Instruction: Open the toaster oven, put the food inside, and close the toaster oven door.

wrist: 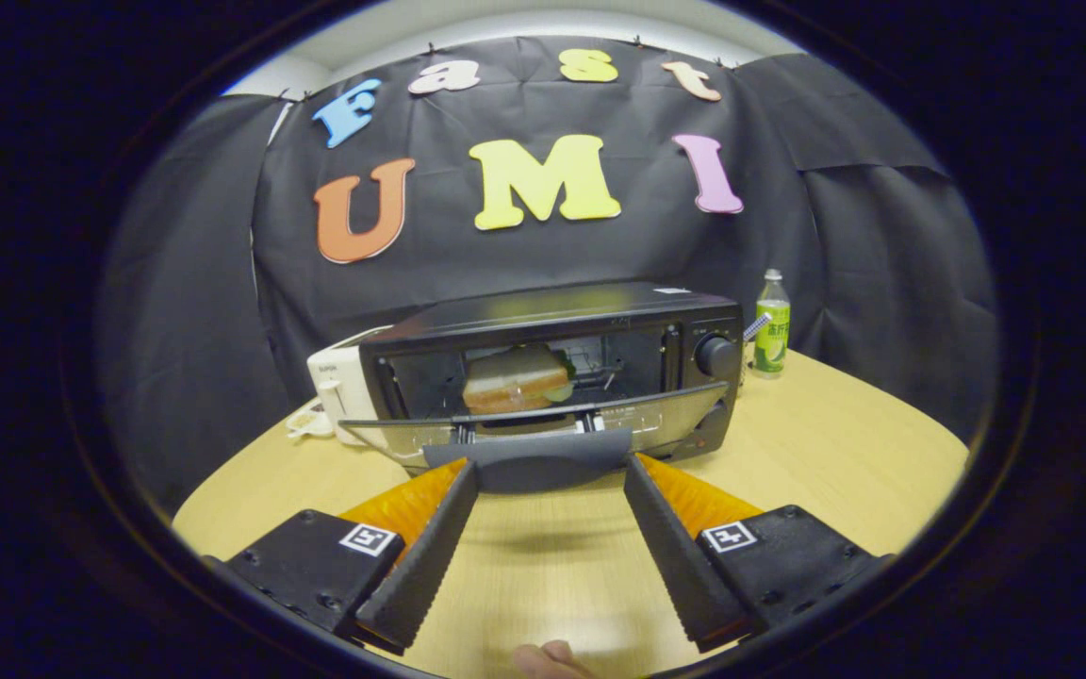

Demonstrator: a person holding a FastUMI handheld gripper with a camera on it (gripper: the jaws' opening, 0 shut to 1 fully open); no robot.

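Toaster oven [552,363], a black metal box with a glass drop-down door [543,422], stands on the pale wooden counter [835,443], its door hanging part-way open with the dark grey handle bar [529,462] lying between the tips of the gripper [551,471]. Jaws are spread wide, one at each end of the bar, pinching nothing. One sandwich of toasted bread [515,379] already sits on the rack inside, so opening and loading appear done; closing the door is judged the remaining step. Also counted: one black control knob [717,356], one green-labelled plastic bottle [772,325] beside the oven, one white appliance [340,382] behind it.
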